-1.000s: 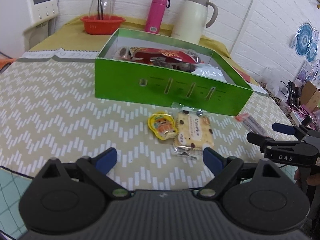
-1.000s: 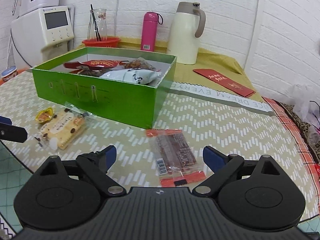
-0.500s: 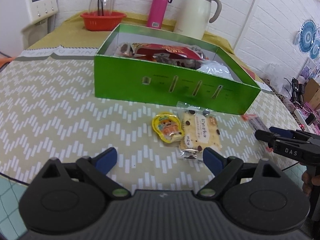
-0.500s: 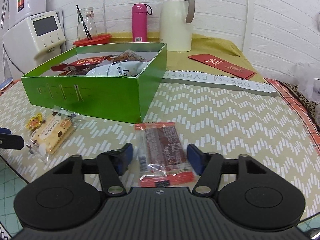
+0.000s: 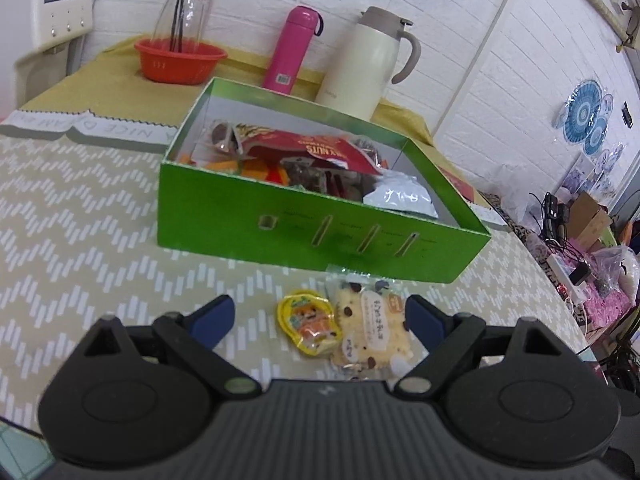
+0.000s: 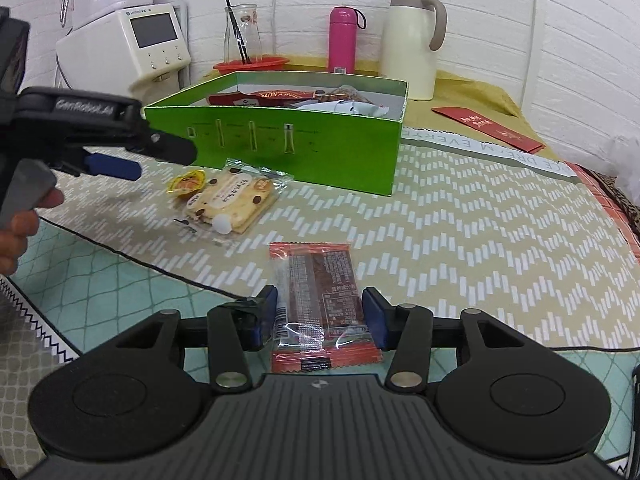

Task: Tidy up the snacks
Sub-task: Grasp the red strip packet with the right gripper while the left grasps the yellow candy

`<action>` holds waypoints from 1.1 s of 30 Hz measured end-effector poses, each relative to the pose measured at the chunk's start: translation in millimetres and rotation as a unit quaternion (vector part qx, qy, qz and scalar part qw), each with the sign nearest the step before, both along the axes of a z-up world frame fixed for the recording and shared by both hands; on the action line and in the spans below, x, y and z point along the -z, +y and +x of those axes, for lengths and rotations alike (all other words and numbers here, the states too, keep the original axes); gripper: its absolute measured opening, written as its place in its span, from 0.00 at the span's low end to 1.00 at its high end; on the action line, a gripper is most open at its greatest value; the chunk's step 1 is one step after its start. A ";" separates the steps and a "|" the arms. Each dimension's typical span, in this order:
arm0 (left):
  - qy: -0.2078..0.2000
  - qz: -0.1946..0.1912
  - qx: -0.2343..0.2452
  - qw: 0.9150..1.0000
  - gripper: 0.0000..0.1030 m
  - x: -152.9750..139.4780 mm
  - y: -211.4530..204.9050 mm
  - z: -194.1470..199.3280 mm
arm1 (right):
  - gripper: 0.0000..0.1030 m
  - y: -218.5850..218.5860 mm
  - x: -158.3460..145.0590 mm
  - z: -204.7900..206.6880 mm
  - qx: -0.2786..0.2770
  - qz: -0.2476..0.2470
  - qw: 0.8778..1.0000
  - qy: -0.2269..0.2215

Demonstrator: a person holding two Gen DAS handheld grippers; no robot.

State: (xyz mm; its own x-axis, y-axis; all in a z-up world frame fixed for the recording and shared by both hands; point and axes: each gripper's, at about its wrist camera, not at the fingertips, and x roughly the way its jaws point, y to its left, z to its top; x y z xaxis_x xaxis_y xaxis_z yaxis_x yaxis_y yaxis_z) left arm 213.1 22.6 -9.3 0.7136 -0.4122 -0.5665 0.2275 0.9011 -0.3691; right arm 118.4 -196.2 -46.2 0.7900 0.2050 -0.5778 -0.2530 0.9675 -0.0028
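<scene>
The right gripper (image 6: 319, 316) has just been closing its jaws on the red snack packet (image 6: 320, 300), and both pads now sit against its edges; the packet lies at the near edge of the table (image 6: 480, 220), in front of the green box (image 5: 320, 228); the left gripper (image 5: 320, 320) hovers with jaws wide apart over the yellow jelly cup (image 5: 310, 326) and the cookie packet (image 5: 374, 330), which lie side by side just before the box; other snacks fill the box.

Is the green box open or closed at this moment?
Open. The green box has no lid on it, and snack packets such as the red nuts bag and a silver pouch show inside from above.
</scene>
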 end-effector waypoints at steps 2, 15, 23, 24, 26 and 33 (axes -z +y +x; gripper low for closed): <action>0.007 0.000 0.002 1.000 0.82 2.1 -1.4 8.0 | 0.79 4.3 -0.2 -5.6 -0.002 0.001 1.000 0.000; 0.018 0.036 0.016 0.999 0.13 12.5 1.2 8.7 | 0.89 20.4 1.1 -19.5 -0.020 0.004 1.000 -0.003; 0.004 0.056 0.024 0.998 0.13 13.9 5.5 -41.1 | 0.91 23.7 1.5 -26.3 -0.024 0.006 1.000 -0.006; 0.007 0.051 0.021 0.998 0.13 15.1 7.4 -42.7 | 0.92 24.3 1.4 -26.7 -0.024 0.006 1.000 -0.006; 0.006 0.038 0.015 0.999 0.19 16.7 10.6 -43.8 | 0.93 25.7 1.3 -26.6 -0.026 0.005 1.000 -0.006; 0.005 0.035 0.013 0.999 0.21 16.3 8.5 -39.2 | 0.93 28.2 1.0 -26.6 -0.024 0.008 1.000 -0.005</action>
